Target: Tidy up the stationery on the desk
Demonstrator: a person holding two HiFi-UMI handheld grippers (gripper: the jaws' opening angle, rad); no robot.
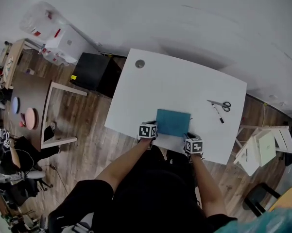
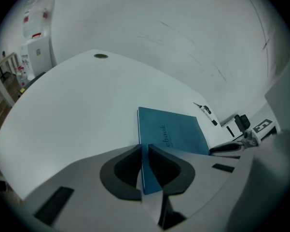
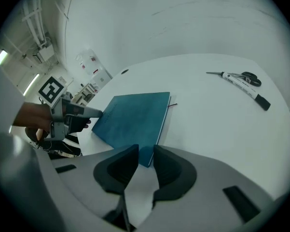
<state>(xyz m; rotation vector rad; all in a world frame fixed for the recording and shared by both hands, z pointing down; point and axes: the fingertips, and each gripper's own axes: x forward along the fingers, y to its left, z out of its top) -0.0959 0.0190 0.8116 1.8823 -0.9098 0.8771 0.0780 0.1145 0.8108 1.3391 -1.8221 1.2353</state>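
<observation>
1. While the teal notebook (image 1: 173,122) lies flat on the white worktop (image 1: 184,81), its long sides run left to right across the person. The worktop's near edge passes just on the person's side of the notebook.
2. At the notebook's near-left corner, the left gripper (image 2: 144,149) points down and away. Its jaws stand only a narrow slit apart, with the corner showing in the slit and no pinch evident.
3. At the notebook's near-right corner, the right gripper (image 3: 145,151) stands likewise. Its jaws are wider apart and released, and the corner lies in the gap.
4. Neither hand looks nearer to the notebook, which extends away from both pairs of jaws. A two-handed move seems likeliest.
5. Well to the notebook's right and farther back, scissors (image 1: 222,105) and a marker pen (image 1: 217,114) lie just beside each other, untouched.
</observation>
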